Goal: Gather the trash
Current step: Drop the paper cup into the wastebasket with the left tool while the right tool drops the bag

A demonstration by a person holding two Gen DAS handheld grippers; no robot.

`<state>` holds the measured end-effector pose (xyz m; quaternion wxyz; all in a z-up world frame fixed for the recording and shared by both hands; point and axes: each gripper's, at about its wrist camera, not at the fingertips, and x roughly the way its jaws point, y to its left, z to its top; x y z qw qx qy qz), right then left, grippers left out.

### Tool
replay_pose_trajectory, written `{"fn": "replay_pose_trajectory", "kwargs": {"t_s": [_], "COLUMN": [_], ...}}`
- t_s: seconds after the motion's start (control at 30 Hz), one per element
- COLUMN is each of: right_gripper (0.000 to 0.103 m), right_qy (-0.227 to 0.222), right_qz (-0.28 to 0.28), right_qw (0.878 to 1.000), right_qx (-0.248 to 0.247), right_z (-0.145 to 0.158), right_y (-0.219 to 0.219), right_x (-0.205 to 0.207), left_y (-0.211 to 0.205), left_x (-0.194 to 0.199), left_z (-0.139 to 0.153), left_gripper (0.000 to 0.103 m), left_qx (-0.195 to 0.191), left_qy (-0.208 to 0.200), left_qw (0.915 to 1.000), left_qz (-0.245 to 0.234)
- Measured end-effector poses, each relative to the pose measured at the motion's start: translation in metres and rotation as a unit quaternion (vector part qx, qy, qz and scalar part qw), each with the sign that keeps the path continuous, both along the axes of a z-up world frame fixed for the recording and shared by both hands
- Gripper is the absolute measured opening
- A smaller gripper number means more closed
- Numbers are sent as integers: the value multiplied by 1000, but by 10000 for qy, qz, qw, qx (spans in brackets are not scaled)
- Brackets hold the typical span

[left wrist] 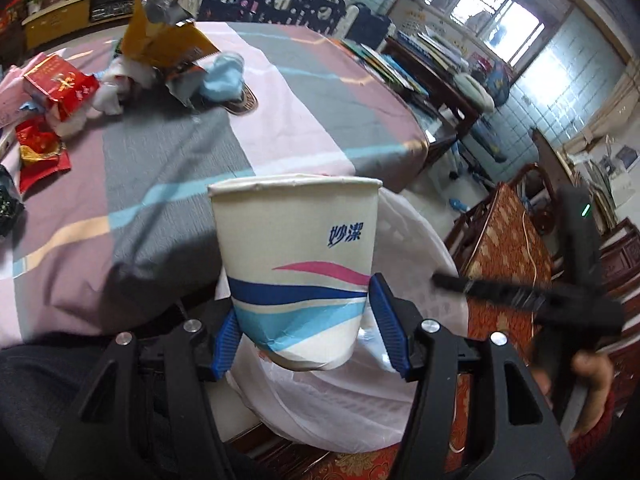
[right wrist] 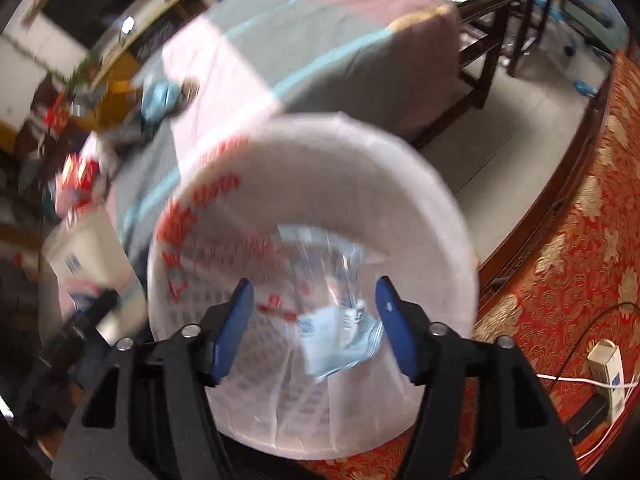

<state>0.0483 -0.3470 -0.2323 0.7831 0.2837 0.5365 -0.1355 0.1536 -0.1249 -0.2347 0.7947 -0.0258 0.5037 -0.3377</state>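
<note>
Cup point(left wrist: 296, 272) btwn table point(left wrist: 168, 216) & bin point(left wrist: 416, 256).

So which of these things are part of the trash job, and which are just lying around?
Job:
paper cup in left claw
lined bin
wrappers in bin
table litter
right claw, empty

Lying around:
power strip
stacked books

Right wrist view was motion-blurred throughout: red print on the bin liner point(right wrist: 208, 200) unreadable, the trash pile point(right wrist: 80, 176) at left a smear, the paper cup point(right wrist: 86, 256) at lower left soft. In the left wrist view the paper cup point(left wrist: 296, 268) hid most of the lined bin point(left wrist: 416, 248) behind it; the right gripper point(left wrist: 520, 292) at right was blurred, jaws indistinct. Red wrappers point(left wrist: 40, 152) were cut off at the left edge.
</note>
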Motion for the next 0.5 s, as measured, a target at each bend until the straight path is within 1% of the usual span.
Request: {"fn": "replay_pose_trajectory", "kwargs": {"t_s": [0.03, 0.1, 0.13, 0.17, 0.2, 0.23, 0.27, 0.3, 0.37, 0.4, 0.47, 0.5], "right_gripper": [67, 74, 76, 77, 78, 78, 83, 90, 100, 100, 100, 100], "right_qy": [-164, -577, -768, -999, -1175, -1406, -1586, -1838, -2294, -2423, -2537, -2624], "right_qz": [-192, -603, -748, -895, -982, -1074, -1134, -1188, -1176, -1098, -910, -851], "right_qw": [9996, 9957, 9930, 9891, 9856, 9799, 9744, 9655, 9471, 9425, 9377, 9338], "right_qx": [-126, -408, -494, -608, -721, -924, -1119, -1410, -1913, -2024, -2194, -2277], "right_z": [9, 32, 41, 51, 58, 68, 75, 85, 101, 105, 105, 104], "right_y": [-7, -19, -24, -28, -30, -29, -27, -22, -7, -2, 11, 16], "right_x": [-4, -14, -17, -20, -22, -26, -27, -32, -35, -35, -31, -29], "left_y": [-6, -20, -26, -32, -35, -37, -37, -36, -27, -19, -3, 8], "left_x": [-3, -13, -18, -22, -26, -28, -29, -28, -24, -20, -14, -10], "left_z": [-3, -9, -13, -17, -18, -18, -17, -13, -3, 5, 19, 27], "left_gripper": [60, 60, 64, 73, 78, 86, 88, 88, 92, 93, 94, 94], "left_qx": [42, 108, 171, 278, 380, 482, 582, 691, 850, 917, 989, 1018], "left_qy": [18, 72, 75, 43, -24, -113, -220, -385, -714, -931, -1189, -1338], "left_qw": [9999, 9991, 9985, 9977, 9972, 9967, 9961, 9952, 9933, 9914, 9874, 9841], "left_qz": [-121, -403, -523, -615, -644, -645, -630, -572, -306, -45, 339, 571]}}
